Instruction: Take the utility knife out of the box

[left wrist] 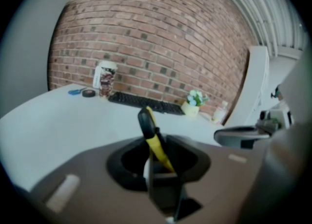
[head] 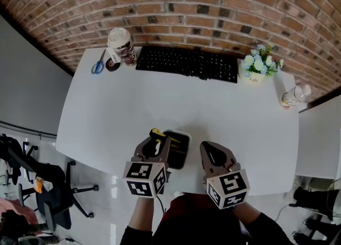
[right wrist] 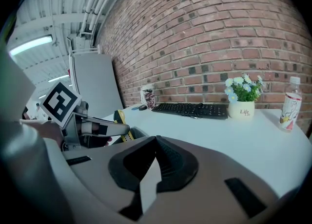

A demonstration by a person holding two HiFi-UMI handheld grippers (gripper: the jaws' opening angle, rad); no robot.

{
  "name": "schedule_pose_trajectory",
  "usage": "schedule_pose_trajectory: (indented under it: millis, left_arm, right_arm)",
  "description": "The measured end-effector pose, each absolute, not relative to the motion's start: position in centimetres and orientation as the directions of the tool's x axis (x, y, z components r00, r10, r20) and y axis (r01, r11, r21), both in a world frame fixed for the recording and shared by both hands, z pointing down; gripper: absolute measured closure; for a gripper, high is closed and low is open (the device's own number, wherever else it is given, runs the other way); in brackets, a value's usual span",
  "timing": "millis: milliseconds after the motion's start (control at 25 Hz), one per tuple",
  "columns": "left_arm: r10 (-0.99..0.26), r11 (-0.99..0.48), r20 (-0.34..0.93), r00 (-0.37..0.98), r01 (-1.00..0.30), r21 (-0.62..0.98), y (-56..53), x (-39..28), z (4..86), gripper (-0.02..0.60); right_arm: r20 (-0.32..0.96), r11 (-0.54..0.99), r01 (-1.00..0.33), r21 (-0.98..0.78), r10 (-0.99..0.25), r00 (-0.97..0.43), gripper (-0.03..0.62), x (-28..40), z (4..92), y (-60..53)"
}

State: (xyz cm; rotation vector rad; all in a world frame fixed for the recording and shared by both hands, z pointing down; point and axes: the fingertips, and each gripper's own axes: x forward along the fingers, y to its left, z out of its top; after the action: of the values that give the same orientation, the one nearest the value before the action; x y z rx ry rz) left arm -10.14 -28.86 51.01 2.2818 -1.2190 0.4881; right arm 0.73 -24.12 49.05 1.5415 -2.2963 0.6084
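In the head view a small black box (head: 181, 156) sits near the white table's front edge. My left gripper (head: 156, 140) is at the box's left rim, shut on the yellow-and-black utility knife (head: 156, 133). In the left gripper view the knife (left wrist: 154, 142) stands upright, clamped between the jaws of that gripper (left wrist: 158, 167), its black end on top. My right gripper (head: 209, 151) hovers just right of the box, shut with nothing in it. The right gripper view shows its jaws (right wrist: 153, 159) pressed together, and the left gripper (right wrist: 97, 129) with the knife (right wrist: 118, 117) off to the left.
A black keyboard (head: 186, 63) lies along the back of the table (head: 106, 116). A flower pot (head: 259, 68) and a bottle (head: 292, 97) stand at the back right. A patterned cup (head: 121, 46), blue scissors (head: 98, 64) and a tape roll (head: 112, 65) are back left. An office chair (head: 53, 185) stands on the floor at left.
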Motion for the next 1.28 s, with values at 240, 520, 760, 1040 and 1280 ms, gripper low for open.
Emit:
schedule_pose_trajectory:
  millis: [240, 520, 760, 1040, 1280]
  left_arm:
    - [-0.657, -0.49, 0.516, 0.55, -0.831, 0.263, -28.6, -9.7, 50.4, 0.48]
    - [-0.666, -0.493, 0.498, 0.555, -0.829, 0.264, -28.0, -9.4, 49.6, 0.497]
    - [-0.668, -0.515, 0.482, 0.568, -0.819, 0.252, -27.2, -9.1, 49.1, 0.505]
    - [-0.693, -0.532, 0.445, 0.567, -0.819, 0.214, -26.6, -8.6, 47.5, 0.506]
    - [-0.716, -0.535, 0.426, 0.553, -0.827, 0.175, -26.1, -8.8, 46.0, 0.506]
  right_arm:
    - [0.476, 0.337, -0.925, -0.174, -0.794, -0.378, 0.586, 0.7, 49.0, -23.9]
    - [0.475, 0.339, -0.925, -0.173, -0.794, -0.38, 0.586, 0.8, 48.9, -23.1]
    - [0.465, 0.346, -0.923, -0.169, -0.797, -0.385, 0.586, 0.8, 48.6, -22.4]
    - [0.449, 0.36, -0.92, -0.154, -0.804, -0.39, 0.586, 0.8, 47.9, -21.8]
    - [0.433, 0.368, -0.917, -0.151, -0.81, -0.396, 0.586, 0.5, 47.3, -21.2]
